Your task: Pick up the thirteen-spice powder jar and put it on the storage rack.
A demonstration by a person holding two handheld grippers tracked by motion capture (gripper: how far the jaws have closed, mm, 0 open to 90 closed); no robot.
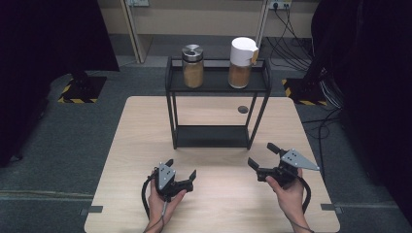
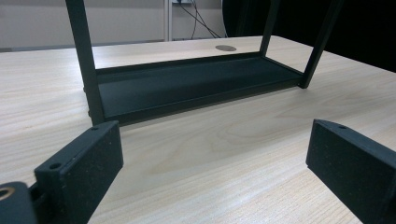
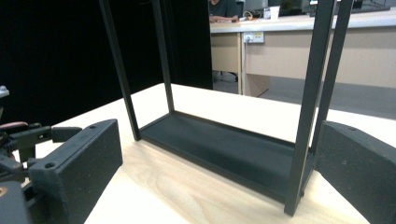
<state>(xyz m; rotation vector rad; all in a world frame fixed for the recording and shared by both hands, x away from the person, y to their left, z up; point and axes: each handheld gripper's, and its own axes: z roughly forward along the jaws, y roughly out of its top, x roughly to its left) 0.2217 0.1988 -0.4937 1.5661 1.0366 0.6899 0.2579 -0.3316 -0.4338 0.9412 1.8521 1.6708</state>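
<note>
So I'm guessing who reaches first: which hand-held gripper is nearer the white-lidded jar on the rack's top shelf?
Right. The right hand-held gripper sits in front of the white-lidded jar, slightly to its right. The left hand-held gripper lies farther off, toward the table's left front.

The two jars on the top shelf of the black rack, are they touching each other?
Apart. The high view shows the silver-lidded jar and the white-lidded jar standing upright on the rack with bare shelf plainly visible between them.

Black rack (image 1: 217, 87), pale wood table (image 1: 145, 145), black tongs (image 1: 180, 173).
</note>
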